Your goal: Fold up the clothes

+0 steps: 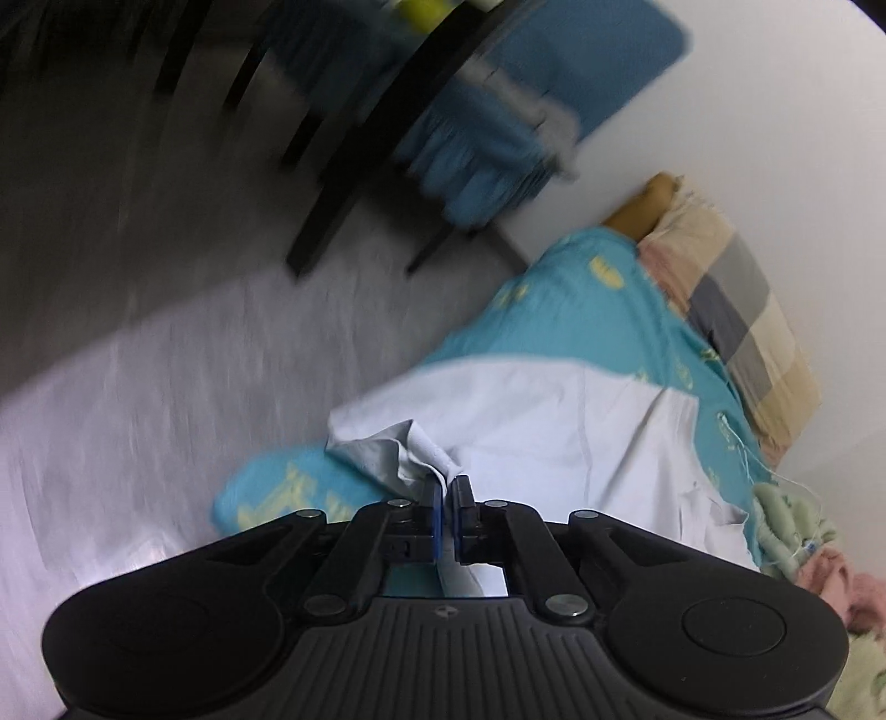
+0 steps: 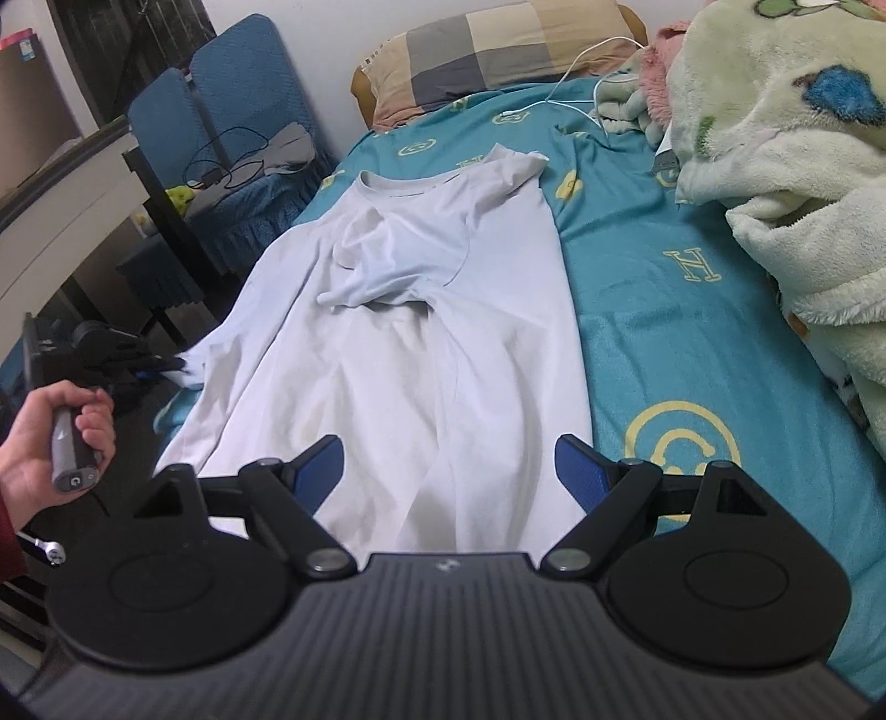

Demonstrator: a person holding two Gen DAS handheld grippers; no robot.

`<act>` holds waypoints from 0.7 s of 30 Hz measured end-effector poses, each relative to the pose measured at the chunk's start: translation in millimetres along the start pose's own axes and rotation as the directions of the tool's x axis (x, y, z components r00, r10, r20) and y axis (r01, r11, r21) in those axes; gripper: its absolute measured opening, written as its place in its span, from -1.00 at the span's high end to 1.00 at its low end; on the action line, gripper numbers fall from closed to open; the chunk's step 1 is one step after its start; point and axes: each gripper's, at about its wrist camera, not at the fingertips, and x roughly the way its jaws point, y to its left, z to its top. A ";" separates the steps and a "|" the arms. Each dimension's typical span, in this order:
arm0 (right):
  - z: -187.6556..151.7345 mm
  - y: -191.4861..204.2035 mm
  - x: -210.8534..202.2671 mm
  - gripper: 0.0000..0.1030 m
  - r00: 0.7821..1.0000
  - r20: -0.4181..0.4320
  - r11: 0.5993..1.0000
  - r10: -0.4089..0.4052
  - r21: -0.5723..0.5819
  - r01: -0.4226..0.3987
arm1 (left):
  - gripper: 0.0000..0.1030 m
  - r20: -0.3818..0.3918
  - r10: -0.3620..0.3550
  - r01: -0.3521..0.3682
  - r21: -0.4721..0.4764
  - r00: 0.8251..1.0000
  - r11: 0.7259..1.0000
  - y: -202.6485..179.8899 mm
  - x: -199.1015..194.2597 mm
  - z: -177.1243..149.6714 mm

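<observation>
While I look along my right hand-held gripper [image 2: 448,471], its jaws are spread wide and released above the hem of one white T-shirt [image 2: 398,343], which lies flat on the teal bed sheet [image 2: 692,332], collar away from me. My left hand-held gripper [image 1: 447,487] is clenched on a bunched fold of that shirt's edge at the bedside. Around it I count one checked pillow [image 2: 498,50] at the head, one fluffy green blanket [image 2: 786,166] heaped along the right, and one white cable [image 2: 576,72] trailing between them. Two blue chairs [image 2: 232,111] stand just beside the bed's left side.
</observation>
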 end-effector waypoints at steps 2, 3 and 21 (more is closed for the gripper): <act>1.5 -0.1 0.2 -0.64 1.000 0.004 1.000 0.003 0.006 -0.004 | 0.93 0.038 -0.009 0.005 0.108 0.999 0.994 -32.8 -7.9 -1.8; 2.1 -0.3 0.2 -0.64 1.000 0.006 1.000 0.005 0.009 -0.005 | 0.93 0.056 -0.017 0.008 0.162 0.998 0.987 -50.0 -11.6 -3.1; 9.4 -44.7 -0.9 -0.65 0.998 0.035 0.988 -0.048 0.145 0.043 | 0.93 -0.019 -0.199 0.136 0.792 0.980 0.596 -323.0 26.2 -149.9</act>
